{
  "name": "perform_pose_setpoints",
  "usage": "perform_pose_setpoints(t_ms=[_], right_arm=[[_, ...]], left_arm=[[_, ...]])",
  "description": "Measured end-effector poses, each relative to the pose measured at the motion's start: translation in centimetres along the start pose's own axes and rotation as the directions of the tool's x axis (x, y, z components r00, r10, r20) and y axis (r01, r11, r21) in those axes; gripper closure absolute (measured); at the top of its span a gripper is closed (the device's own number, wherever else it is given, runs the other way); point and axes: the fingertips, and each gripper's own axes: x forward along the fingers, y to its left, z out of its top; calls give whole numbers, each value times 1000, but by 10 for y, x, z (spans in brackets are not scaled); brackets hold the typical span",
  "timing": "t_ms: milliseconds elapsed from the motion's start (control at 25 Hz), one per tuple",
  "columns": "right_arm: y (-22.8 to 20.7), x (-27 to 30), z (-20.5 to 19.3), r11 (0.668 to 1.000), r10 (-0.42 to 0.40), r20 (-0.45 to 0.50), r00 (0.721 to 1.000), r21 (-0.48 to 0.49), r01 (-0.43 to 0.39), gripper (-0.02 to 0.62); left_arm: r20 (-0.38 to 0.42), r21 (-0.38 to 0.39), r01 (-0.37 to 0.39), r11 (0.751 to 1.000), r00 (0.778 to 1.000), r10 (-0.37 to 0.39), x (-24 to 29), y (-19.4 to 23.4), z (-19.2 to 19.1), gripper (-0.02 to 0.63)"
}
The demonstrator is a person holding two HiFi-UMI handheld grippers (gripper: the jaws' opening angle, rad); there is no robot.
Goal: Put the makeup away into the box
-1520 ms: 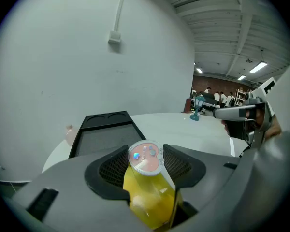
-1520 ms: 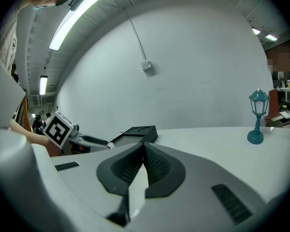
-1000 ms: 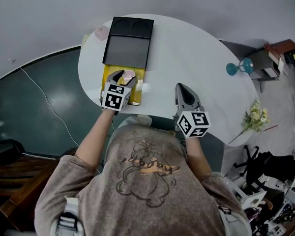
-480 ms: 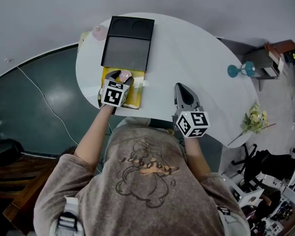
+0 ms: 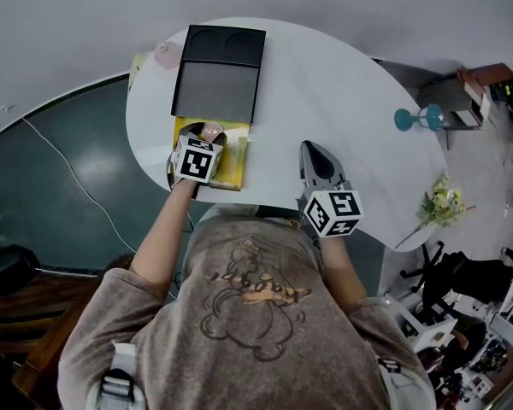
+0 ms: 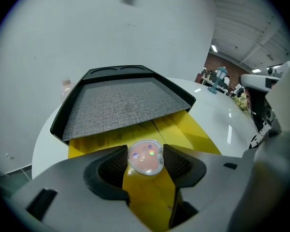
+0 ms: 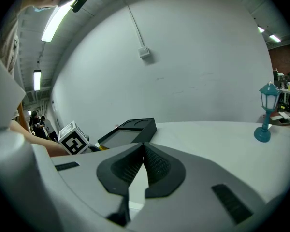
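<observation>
One pinched compact [image 6: 145,157], plain only from left tool [image 6: 145,152].

head view: I'm looking steeply down onto white table [image 5: 342,101] | left gripper view: low, close, facing black box [image 6: 121,103] | right gripper view: near-level across table, farther back | shared: black box, probably all three

Big rounded white table [image 5: 350,92] on a dark green floor [image 5: 60,220], with a thin cable [image 5: 64,171] snaking across it on the left. Plain white wall [image 7: 193,57] behind, strip light [image 7: 58,18] overhead, little teal lantern [image 7: 267,111] far right.
</observation>
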Motion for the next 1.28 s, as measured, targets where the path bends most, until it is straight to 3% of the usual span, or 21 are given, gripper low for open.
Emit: perform_pose_setpoints(t_ms=[400, 600, 880, 1280], right_arm=[[3, -9, 4, 999, -16, -29, 999, -42, 15, 592], [2, -14, 11, 998, 15, -22, 1000, -55, -16, 592], [-2, -19, 19, 994, 77, -3, 997, -74, -77, 592], [-6, -28, 37, 985, 148, 31, 988, -89, -145, 592]], left_arm=[[23, -62, 48, 997, 999, -46, -5, -5, 0, 353], [56, -59, 13, 998, 998, -9, -15, -3, 3, 348], [119, -114, -19, 993, 992, 32, -43, -9, 20, 348], [264, -143, -41, 989, 962, 78, -96, -28, 72, 348]])
